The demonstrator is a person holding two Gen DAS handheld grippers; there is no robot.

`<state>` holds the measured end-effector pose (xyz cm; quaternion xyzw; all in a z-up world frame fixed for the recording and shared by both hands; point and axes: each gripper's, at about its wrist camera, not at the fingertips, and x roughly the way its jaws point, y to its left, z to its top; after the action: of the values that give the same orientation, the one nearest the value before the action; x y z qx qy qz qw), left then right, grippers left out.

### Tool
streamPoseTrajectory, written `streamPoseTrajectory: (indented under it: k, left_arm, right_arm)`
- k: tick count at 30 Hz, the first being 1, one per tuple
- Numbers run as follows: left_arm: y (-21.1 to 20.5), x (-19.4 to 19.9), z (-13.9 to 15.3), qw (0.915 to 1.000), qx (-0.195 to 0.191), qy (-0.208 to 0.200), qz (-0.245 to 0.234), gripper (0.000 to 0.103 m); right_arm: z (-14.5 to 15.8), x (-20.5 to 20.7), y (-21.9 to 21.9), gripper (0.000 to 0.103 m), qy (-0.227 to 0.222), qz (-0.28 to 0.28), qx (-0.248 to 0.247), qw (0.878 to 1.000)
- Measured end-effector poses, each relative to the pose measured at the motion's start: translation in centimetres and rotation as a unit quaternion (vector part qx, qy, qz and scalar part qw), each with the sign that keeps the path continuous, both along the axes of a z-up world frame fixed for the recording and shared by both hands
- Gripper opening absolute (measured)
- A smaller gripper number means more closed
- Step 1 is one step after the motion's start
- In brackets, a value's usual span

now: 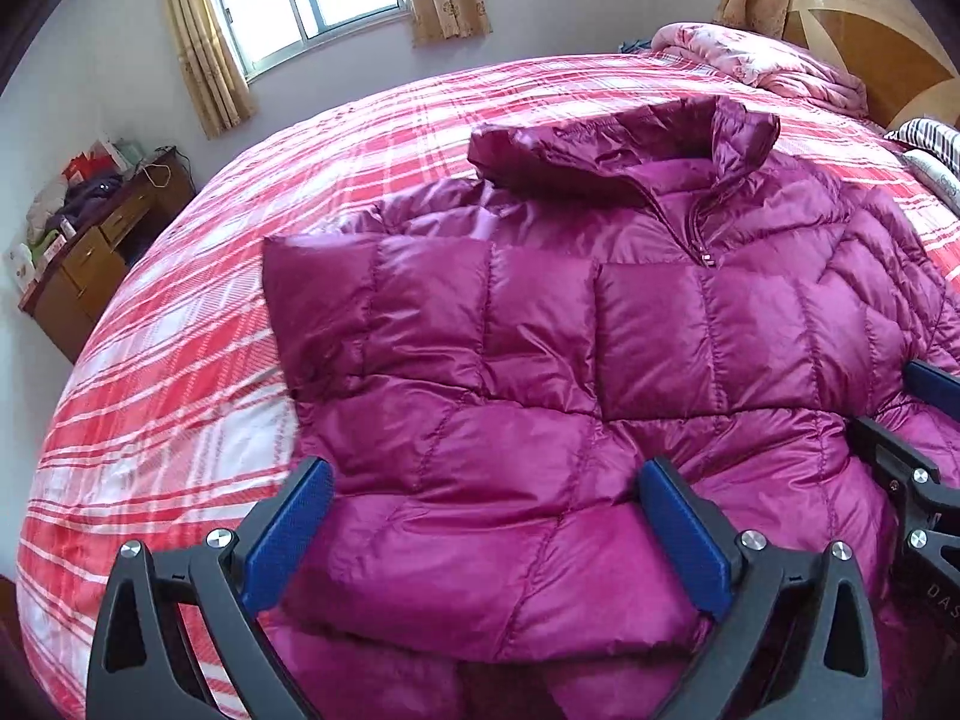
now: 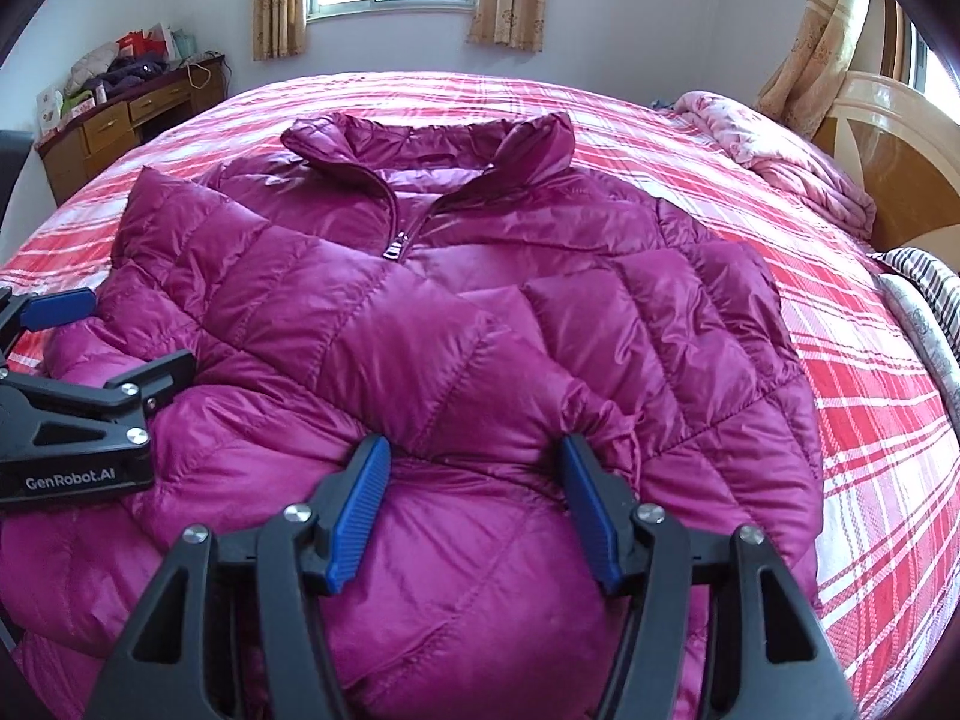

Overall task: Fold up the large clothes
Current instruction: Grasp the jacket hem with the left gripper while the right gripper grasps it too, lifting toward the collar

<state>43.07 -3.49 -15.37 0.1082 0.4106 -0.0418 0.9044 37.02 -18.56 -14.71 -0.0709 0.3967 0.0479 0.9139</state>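
A magenta quilted down jacket [image 1: 540, 330] [image 2: 420, 312] lies front up on the bed, zipped, collar toward the window, both sleeves folded across its chest. My left gripper [image 1: 483, 480] is open wide over the jacket's lower left part, near its side edge. In the right wrist view it appears at the left [image 2: 138, 330]. My right gripper [image 2: 474, 456] hovers low over the lower right part with its jaws apart. Puffy fabric bulges between its blue pads [image 2: 360, 510], just below a sleeve cuff [image 2: 600, 414]. Its fingers show at the right edge of the left wrist view [image 1: 912, 420].
A red and white plaid cover [image 1: 180, 330] [image 2: 870, 390] spans the bed. A pink quilt [image 1: 750, 54] is bunched by the wooden headboard [image 1: 870, 18]. Striped bedding [image 2: 924, 282] lies at the right. A cluttered wooden desk [image 1: 90, 264] stands by the far wall.
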Motion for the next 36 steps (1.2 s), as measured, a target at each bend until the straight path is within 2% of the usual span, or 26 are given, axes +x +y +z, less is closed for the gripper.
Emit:
streamPoseTrajectory:
  k: [5,8,11,15,18,21,23,25,26,28,29,30,32,36]
  left_arm:
    - [1.8,1.3,5.5,0.997,-0.072,-0.029,0.005,0.102]
    - [2.0,4.7,6.9,0.9951,-0.097,-0.015,0.009,0.102]
    - [1.6,8.6,7.4,0.9958,-0.085,-0.017,0.028,0.102]
    - [0.7,13.7,7.7,0.9963,-0.08,-0.013,0.029,0.102]
    - [-0.5,17.4,6.8,0.9979,-0.059,-0.003,0.028,0.102]
    - [-1.4,20.3,5.2,0.9985,-0.049,0.013,0.019,0.102]
    - [-1.8,21.1,4.0,0.9987,-0.043,0.027,0.009,0.084]
    - [-1.6,21.6,3.0,0.9969,-0.059,0.052,-0.002,0.028]
    - [-1.3,21.5,2.7,0.9948,-0.077,0.067,-0.009,0.018]
    - [-0.9,20.7,2.9,0.9948,-0.084,0.055,-0.011,0.013]
    - [-0.7,20.0,3.3,0.9955,-0.083,0.044,-0.015,0.013]
    - [-0.5,19.5,3.7,0.9954,-0.086,0.039,-0.02,0.011]
    - [0.0,18.2,4.3,0.9949,-0.093,0.027,-0.027,0.011]
    - [0.3,16.6,3.7,0.9967,-0.071,0.015,-0.035,0.011]
  right_arm:
    - [3.7,0.6,-1.8,0.065,-0.013,0.013,0.049,0.999]
    - [6.0,3.1,-2.3,0.07,-0.018,0.007,0.061,0.998]
    - [7.2,6.8,-3.0,0.07,-0.016,-0.009,0.063,0.998]
    - [8.4,12.1,-5.3,0.07,-0.018,-0.029,0.066,0.997]
    - [8.7,15.8,-6.8,0.07,-0.003,-0.039,0.074,0.997]
    - [8.0,19.3,-7.0,0.07,0.016,-0.034,0.06,0.997]
    - [7.2,21.0,-6.5,0.07,0.029,-0.03,0.043,0.998]
    - [6.0,22.3,-6.0,0.07,0.046,-0.028,0.027,0.998]
    - [5.6,22.6,-6.1,0.07,0.051,-0.025,0.02,0.998]
    - [4.7,22.9,-5.9,0.053,0.061,-0.022,-0.007,0.998]
    - [4.5,22.8,-5.9,0.021,0.064,-0.017,-0.017,0.998]
    - [4.4,22.4,-5.9,0.013,0.062,-0.016,-0.026,0.998]
    - [4.9,21.0,-6.0,0.013,0.04,-0.017,-0.04,0.998]
    - [4.8,18.5,-6.2,0.009,0.014,-0.008,-0.06,0.998]
